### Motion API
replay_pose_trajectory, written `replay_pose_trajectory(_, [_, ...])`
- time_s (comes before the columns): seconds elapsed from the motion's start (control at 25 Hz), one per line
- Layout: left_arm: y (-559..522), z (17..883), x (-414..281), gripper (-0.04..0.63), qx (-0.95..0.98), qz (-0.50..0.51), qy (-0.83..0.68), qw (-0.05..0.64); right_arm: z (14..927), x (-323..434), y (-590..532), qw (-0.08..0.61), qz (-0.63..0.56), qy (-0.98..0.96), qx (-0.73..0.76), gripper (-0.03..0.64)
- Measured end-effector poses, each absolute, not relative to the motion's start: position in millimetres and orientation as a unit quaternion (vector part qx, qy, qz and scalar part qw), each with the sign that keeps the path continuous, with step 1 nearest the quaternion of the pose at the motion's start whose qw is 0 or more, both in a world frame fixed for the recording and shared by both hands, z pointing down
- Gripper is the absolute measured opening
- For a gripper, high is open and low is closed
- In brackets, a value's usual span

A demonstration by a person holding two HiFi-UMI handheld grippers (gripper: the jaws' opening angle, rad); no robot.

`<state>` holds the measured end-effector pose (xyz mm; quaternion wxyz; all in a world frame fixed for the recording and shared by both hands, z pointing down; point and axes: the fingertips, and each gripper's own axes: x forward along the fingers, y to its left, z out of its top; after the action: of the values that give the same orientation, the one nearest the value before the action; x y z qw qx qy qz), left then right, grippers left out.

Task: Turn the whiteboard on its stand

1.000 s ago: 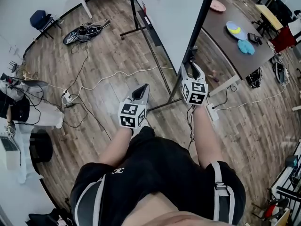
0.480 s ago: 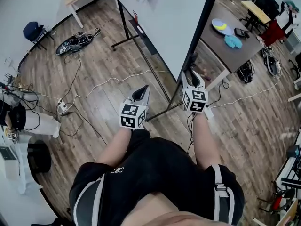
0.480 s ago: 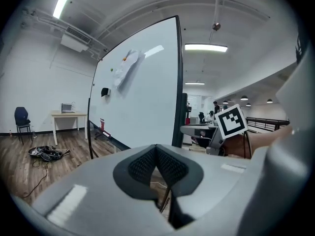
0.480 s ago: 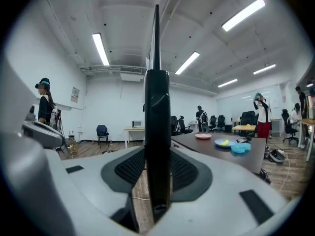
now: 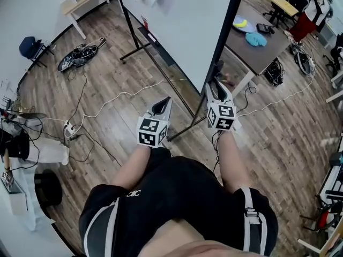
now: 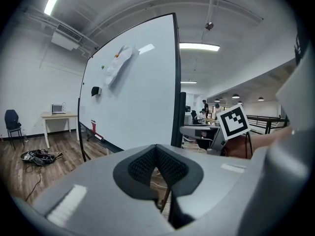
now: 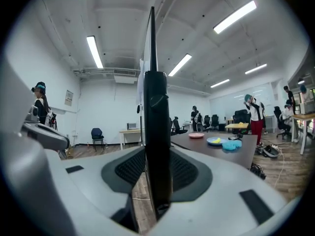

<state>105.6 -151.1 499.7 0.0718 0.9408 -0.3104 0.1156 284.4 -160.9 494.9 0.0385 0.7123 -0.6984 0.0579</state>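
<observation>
The whiteboard (image 5: 182, 20) stands upright on its black stand, its white face toward my left. Its near black frame edge (image 5: 228, 31) runs down between the jaws of my right gripper (image 5: 218, 73). In the right gripper view that frame edge (image 7: 156, 112) fills the gap of the right gripper (image 7: 157, 166), and both pads press on it. My left gripper (image 5: 164, 100) hangs low to the left of the stand, shut and empty. In the left gripper view the left gripper (image 6: 156, 150) points at the whiteboard (image 6: 133, 92) from a short way off.
A stand foot bar (image 5: 182, 131) lies on the wood floor just ahead of me. White cables (image 5: 134, 92) and a power strip (image 5: 68, 126) lie to the left. A dark table (image 5: 257, 47) with plates stands behind the board, with a person (image 5: 308, 15) further right.
The head view has shifted, so the table and floor clutter sit further up and left. My right gripper stays on the frame edge. The left gripper has not moved.
</observation>
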Motion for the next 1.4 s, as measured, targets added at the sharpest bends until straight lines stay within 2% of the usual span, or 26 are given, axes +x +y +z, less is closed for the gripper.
replay_pose_trajectory(0.16, [-149,499,105,0.009,0.941,0.117,-0.309,0.069,490,285,-145,0.042,0.04,-0.69,0.722,0.117])
replay_pose_trajectory(0.28, [-148,498,105,0.009,0.942,0.114,-0.31,0.067,473,287,-124,0.013,0.015,-0.674,0.738,0.105])
replay_pose_trajectory(0.44, [-145,497,107,0.009,0.942,0.111,-0.309,0.065,440,292,-98,-0.022,-0.012,-0.653,0.757,0.013])
replay_pose_trajectory(0.48, [-144,497,108,0.009,0.943,0.11,-0.308,0.065,434,293,-93,-0.027,-0.015,-0.65,0.76,0.008])
replay_pose_trajectory(0.64, [-140,495,112,0.009,0.945,0.108,-0.304,0.06,420,291,-78,-0.044,-0.026,-0.65,0.758,0.006])
replay_pose_trajectory(0.88, [-139,497,101,0.009,0.94,0.104,-0.317,0.063,450,275,-71,-0.027,0.0,-0.658,0.752,0.006])
replay_pose_trajectory(1.4, [-141,499,91,0.009,0.938,0.107,-0.323,0.067,450,264,-76,-0.027,0.007,-0.665,0.746,0.006])
